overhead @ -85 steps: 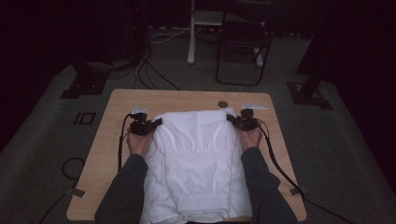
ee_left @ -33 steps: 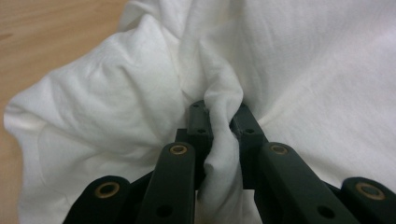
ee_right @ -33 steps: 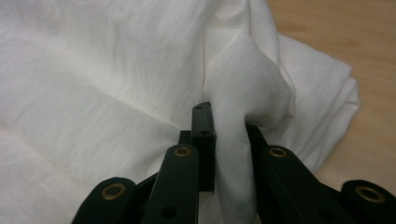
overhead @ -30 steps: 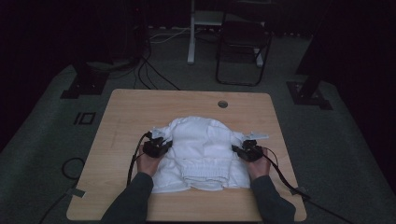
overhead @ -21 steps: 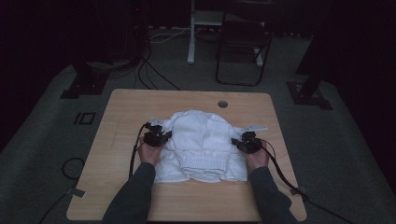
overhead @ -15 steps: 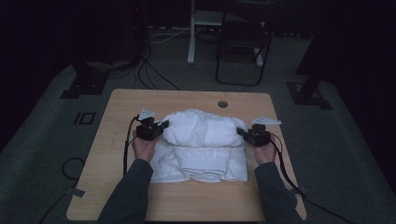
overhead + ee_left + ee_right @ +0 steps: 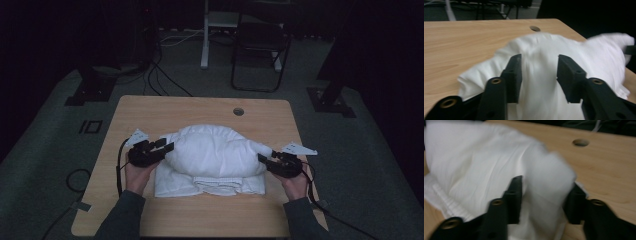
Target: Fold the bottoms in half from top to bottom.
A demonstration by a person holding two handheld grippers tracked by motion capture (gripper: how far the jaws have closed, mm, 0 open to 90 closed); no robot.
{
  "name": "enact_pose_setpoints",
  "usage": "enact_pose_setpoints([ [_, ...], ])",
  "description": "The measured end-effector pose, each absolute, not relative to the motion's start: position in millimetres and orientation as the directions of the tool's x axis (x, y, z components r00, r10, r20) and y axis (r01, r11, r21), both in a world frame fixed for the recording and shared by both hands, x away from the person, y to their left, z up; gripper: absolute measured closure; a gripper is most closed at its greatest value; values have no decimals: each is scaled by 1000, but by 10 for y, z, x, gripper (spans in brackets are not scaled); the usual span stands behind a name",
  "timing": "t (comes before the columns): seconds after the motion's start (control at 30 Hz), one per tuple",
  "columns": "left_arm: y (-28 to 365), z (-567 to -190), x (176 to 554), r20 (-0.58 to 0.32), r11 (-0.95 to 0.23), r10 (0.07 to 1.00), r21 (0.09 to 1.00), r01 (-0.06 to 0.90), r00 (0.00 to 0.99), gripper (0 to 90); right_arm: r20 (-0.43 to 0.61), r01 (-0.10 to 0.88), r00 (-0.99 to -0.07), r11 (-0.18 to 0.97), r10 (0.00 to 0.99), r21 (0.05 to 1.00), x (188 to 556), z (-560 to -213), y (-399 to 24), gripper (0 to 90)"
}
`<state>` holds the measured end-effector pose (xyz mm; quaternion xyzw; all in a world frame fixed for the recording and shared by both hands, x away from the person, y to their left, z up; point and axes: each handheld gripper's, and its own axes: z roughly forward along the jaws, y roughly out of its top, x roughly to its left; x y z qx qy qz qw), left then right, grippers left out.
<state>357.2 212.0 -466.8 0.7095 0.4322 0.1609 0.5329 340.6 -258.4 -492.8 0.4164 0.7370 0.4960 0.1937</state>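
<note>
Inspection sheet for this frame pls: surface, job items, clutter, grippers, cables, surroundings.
Surface: wooden table, round hole near the far edge.
Job's things: white garment at mid-table, upper layer puffed up over the flat lower part.
Clutter: nothing seen.
Grippers: left gripper and right gripper at the garment's sides; both sets of jaws have just been opening, cloth between them, unclamped.
Cables: one trails from each gripper; more on the floor.
Surroundings: dark room, grey carpet, chair behind the table.
</note>
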Motion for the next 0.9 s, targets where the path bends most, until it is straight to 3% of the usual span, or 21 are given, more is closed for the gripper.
enact_pose_setpoints([
  [0.07,2047,-4570,3613,-214,-74,789,897,435,576,549,139,387,-558,108,818,916,3403,-4798,-2601,450],
  [0.17,1896,-4474,3653,-168,-118,791,902,416,588,559,113,362,-560,120,821,924,3441,-4679,-2526,457],
  [0.2,1721,-4413,3712,-123,-165,798,897,410,590,572,52,337,-552,165,832,927,3492,-4569,-2355,474],
  [0.33,1464,-4367,3822,-101,-199,790,891,409,604,585,-57,277,-535,239,843,930,3583,-4416,-1995,456],
  [0.57,1450,-4383,3875,-107,-203,792,883,424,601,587,-39,263,-508,198,860,944,3635,-4260,-1985,399],
  [0.7,1535,-4385,3870,-122,-181,798,886,428,590,587,53,289,-494,106,868,951,3612,-4210,-2229,386],
  [0.9,1466,-4394,3927,-135,-173,800,880,442,584,587,95,353,-519,111,850,929,3756,-4372,-2154,490],
])
